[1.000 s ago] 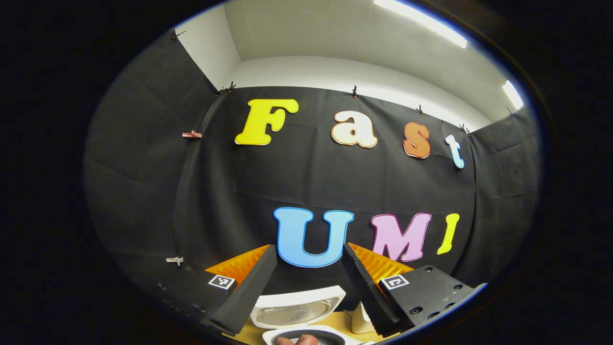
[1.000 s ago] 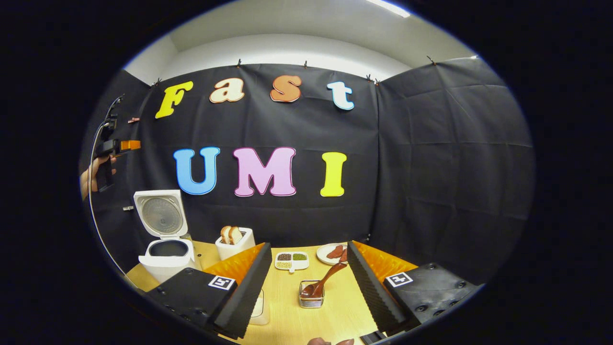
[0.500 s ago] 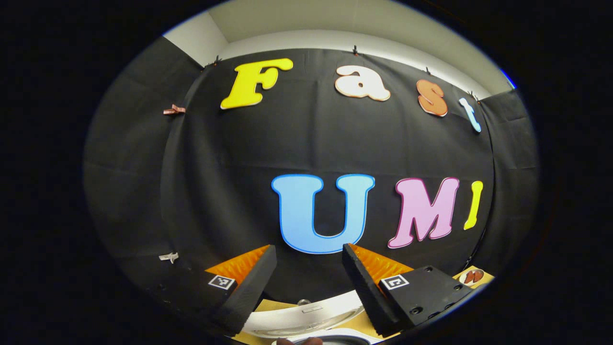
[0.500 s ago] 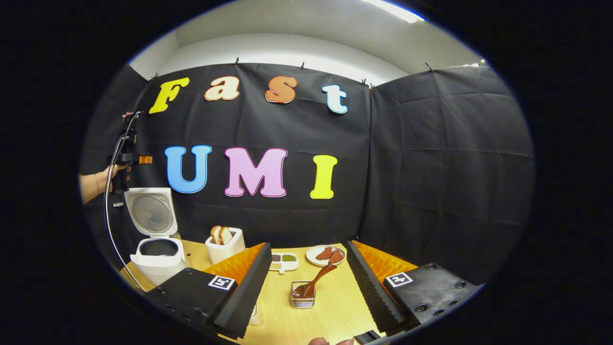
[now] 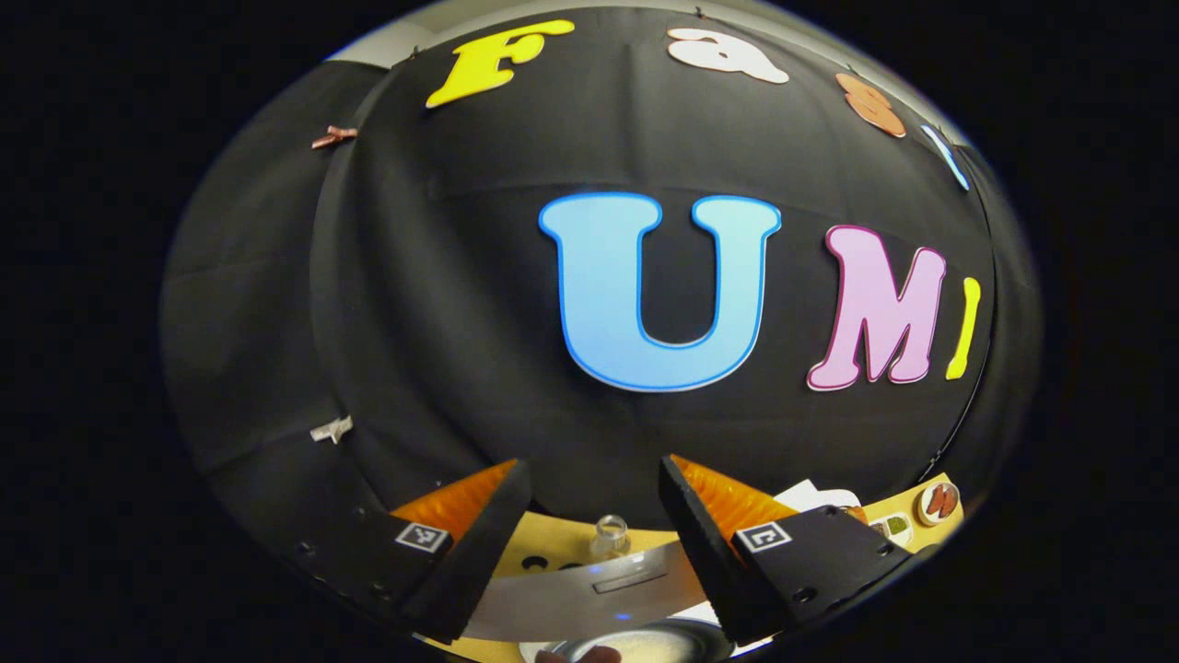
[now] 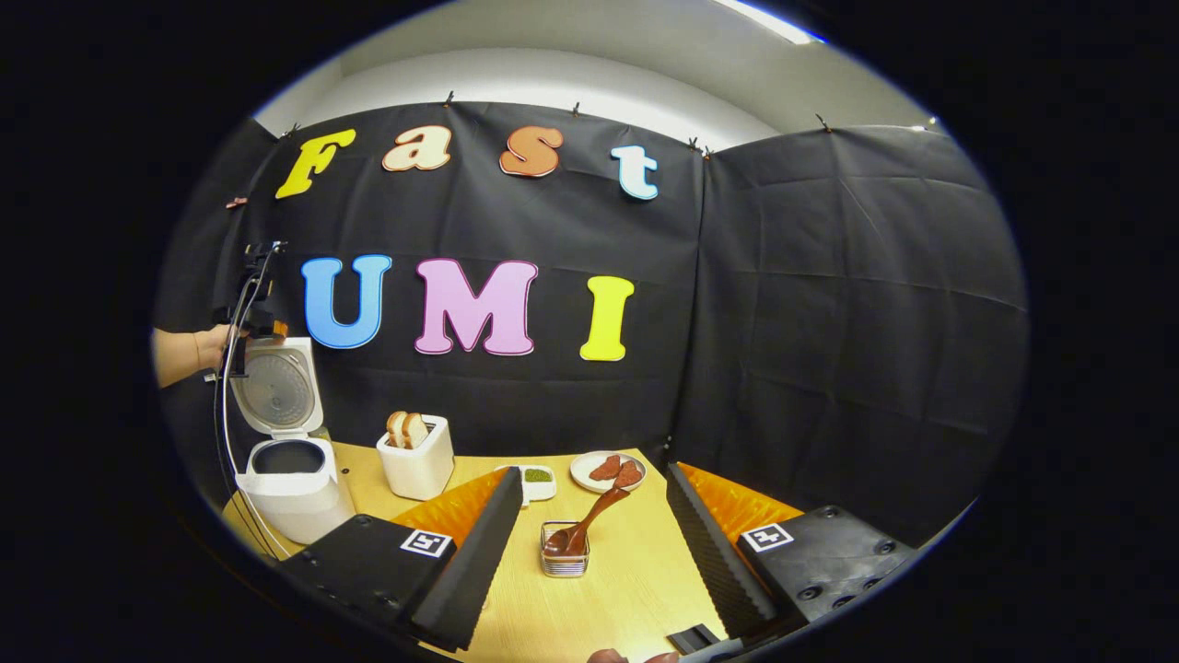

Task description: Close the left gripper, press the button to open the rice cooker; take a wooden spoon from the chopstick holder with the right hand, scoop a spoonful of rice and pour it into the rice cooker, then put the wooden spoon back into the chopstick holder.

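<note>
The white rice cooker (image 6: 293, 493) stands at the table's left end with its lid (image 6: 274, 387) swung up. A hand (image 6: 198, 348) holds my left gripper (image 6: 267, 327) at the lid's top edge. In the left gripper view that gripper (image 5: 594, 470) is open, and the lid's upper edge (image 5: 589, 589) and a small clear knob (image 5: 611, 532) sit between its fingers. A dark wooden spoon (image 6: 589, 520) leans in the wire chopstick holder (image 6: 564, 562). My right gripper (image 6: 594, 479) is open above the table, with the holder seen between its fingers.
A white box with bread slices (image 6: 417, 460), a small sectioned dish (image 6: 534, 477) and a plate of red slices (image 6: 608, 471) stand along the back of the wooden table (image 6: 636, 589). A cable (image 6: 226, 442) hangs from the left gripper beside the cooker.
The left gripper has dropped and tilted down to the top of the raised lid. The right gripper view has shifted, bringing the chopstick holder nearer between its fingers.
</note>
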`<state>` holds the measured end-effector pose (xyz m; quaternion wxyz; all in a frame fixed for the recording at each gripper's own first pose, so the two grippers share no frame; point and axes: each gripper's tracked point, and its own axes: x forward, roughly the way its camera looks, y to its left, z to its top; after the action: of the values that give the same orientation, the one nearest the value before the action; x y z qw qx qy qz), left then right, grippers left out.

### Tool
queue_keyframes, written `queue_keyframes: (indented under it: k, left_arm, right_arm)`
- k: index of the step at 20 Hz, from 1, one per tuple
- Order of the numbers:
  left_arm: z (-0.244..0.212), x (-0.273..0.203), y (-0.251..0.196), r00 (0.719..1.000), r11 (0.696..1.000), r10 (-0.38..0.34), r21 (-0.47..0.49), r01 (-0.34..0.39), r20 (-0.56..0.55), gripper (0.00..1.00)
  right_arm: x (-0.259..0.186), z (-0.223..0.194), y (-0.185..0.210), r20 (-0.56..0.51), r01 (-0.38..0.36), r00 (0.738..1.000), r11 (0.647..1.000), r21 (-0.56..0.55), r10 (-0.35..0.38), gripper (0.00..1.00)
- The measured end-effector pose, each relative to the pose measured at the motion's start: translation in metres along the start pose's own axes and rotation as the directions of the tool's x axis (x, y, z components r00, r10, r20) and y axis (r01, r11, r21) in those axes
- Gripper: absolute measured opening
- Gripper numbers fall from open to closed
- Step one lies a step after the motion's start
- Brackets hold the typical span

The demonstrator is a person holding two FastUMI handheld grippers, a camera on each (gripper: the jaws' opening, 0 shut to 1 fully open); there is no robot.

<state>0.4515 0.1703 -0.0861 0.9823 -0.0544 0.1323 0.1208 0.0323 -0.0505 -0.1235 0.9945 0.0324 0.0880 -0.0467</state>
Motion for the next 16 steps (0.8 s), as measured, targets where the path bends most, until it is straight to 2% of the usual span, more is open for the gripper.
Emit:
queue_keyframes:
  k: [2,9,14,16]
  left_arm:
    - [-0.005,-0.009,-0.001,1.0,1.0,0.016,0.008,-0.016,-0.002,0.98]
    - [-0.04,-0.07,-0.028,0.999,1.0,-0.012,-0.008,0.012,-0.035,0.99]
    - [-0.105,-0.104,-0.036,0.992,0.999,0.006,-0.052,-0.012,-0.123,0.99]
    - [-0.135,-0.116,-0.046,0.989,0.997,-0.016,-0.08,0.005,-0.148,0.98]
  right_arm:
    - [0.001,-0.004,0.006,-0.018,-0.028,0.999,0.999,0.021,0.029,0.98]
    - [-0.002,-0.01,0.006,-0.029,-0.101,0.994,0.995,0.024,0.102,0.98]
    - [-0.004,-0.008,-0.013,-0.026,-0.133,0.991,0.991,0.002,0.133,0.98]
    - [0.0,-0.011,-0.018,-0.039,-0.152,0.988,0.988,-0.012,0.152,0.98]
